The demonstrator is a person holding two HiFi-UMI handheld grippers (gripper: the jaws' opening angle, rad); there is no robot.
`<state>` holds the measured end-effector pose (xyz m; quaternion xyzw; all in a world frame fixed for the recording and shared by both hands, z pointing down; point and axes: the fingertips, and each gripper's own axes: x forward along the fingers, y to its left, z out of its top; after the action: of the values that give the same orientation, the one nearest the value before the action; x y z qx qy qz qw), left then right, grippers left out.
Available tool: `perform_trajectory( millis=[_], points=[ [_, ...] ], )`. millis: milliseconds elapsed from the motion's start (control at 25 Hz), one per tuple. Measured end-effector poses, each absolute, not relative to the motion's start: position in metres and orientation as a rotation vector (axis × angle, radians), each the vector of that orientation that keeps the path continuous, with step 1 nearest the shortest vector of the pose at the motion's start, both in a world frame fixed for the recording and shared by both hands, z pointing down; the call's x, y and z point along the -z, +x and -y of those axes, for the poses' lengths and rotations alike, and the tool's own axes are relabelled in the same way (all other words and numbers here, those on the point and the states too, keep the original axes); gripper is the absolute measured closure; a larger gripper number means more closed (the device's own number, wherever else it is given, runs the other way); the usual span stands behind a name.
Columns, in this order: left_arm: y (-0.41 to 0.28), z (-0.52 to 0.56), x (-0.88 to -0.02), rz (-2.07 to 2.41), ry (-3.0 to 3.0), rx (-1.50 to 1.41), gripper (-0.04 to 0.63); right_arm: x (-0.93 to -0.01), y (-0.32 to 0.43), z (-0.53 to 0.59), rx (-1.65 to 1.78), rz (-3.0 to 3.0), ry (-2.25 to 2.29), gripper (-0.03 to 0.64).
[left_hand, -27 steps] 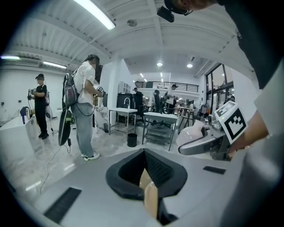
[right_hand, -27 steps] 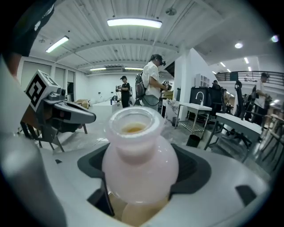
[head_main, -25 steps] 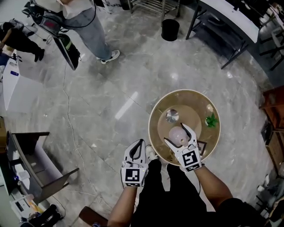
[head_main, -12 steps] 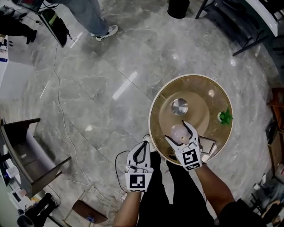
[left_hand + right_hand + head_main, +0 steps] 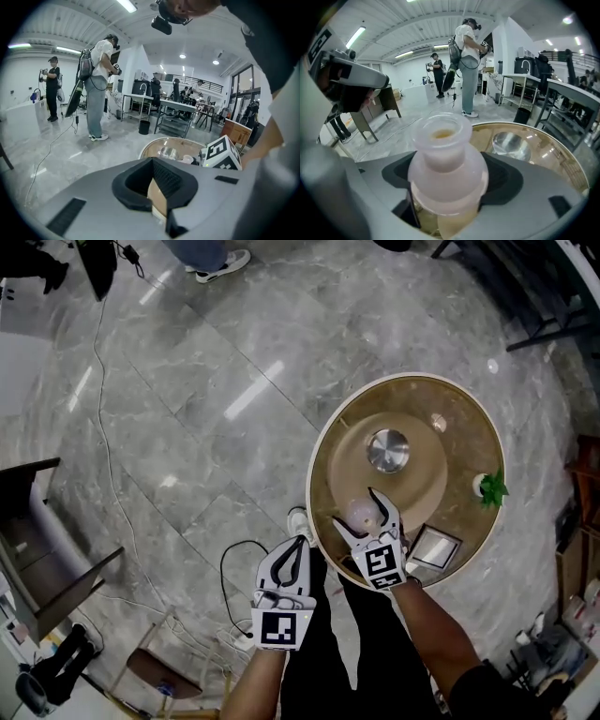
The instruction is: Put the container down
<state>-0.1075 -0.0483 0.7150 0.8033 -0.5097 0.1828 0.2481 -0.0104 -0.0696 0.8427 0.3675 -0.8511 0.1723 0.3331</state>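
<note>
A pale pink, translucent container (image 5: 359, 513) with a wide neck sits between the fingers of my right gripper (image 5: 356, 509), which is shut on it. It hangs over the near left part of the round brown table (image 5: 450, 456). The right gripper view shows the container (image 5: 445, 164) upright in the right gripper (image 5: 447, 187), with the table (image 5: 562, 159) beyond. My left gripper (image 5: 300, 542) is shut and holds nothing, off the table above the floor and the person's legs. In its own view the left gripper (image 5: 159, 187) has its pads together.
On the table stand a shiny metal bowl (image 5: 388, 450), a small green plant (image 5: 490, 487) and a framed picture (image 5: 433, 546). A black cable (image 5: 225, 568) loops on the marble floor. A dark chair (image 5: 37, 549) stands at left. A person (image 5: 98, 89) stands farther off.
My right gripper has carried the container left and nearer, from the table's inner disc toward its near left edge. The left gripper stays shut beside the legs.
</note>
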Motion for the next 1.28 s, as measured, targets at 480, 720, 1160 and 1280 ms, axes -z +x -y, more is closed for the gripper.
perform_trajectory(
  millis=[480, 720, 1160, 1280],
  points=[
    [-0.123, 0.040, -0.751, 1.417, 2.142, -0.493, 0.603, -0.890, -0.017, 0.063, -0.418, 2.191, 0.924, 0.212],
    [-0.121, 0.042, -0.749, 1.426, 2.143, -0.481, 0.603, -0.892, -0.016, 0.061, -0.422, 2.176, 0.926, 0.212],
    [-0.116, 0.047, -0.714, 1.442, 2.179, -0.468, 0.603, -0.871, -0.010, 0.053, -0.496, 2.191, 0.920, 0.181],
    [-0.113, 0.050, -0.695, 1.440, 2.204, -0.475, 0.603, -0.839, -0.008, 0.049, -0.485, 2.216, 0.923, 0.181]
  ],
)
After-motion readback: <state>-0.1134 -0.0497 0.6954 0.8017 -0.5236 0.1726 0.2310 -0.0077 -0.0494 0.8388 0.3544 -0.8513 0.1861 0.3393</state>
